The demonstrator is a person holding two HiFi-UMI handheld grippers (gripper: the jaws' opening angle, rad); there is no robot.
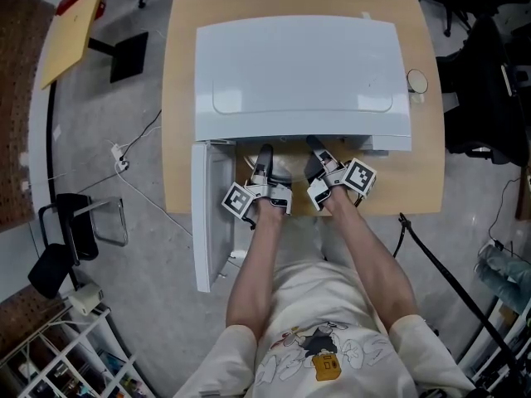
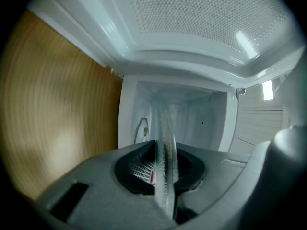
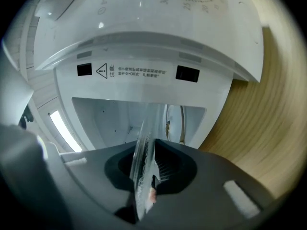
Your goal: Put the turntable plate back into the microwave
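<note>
Wood table (image 1: 178, 98) on grey floor (image 1: 166, 305) bears the microwave (image 1: 303, 73) — left claw (image 1: 264, 154) and right claw (image 1: 317, 146) each clamp the turntable plate (image 2: 165, 143).

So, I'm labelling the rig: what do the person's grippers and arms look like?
The left gripper and right gripper match: black jaws, grey bodies, each with a white cube of black square markers. The arms are bare below a white short-sleeved T-shirt with a cartoon print.
</note>
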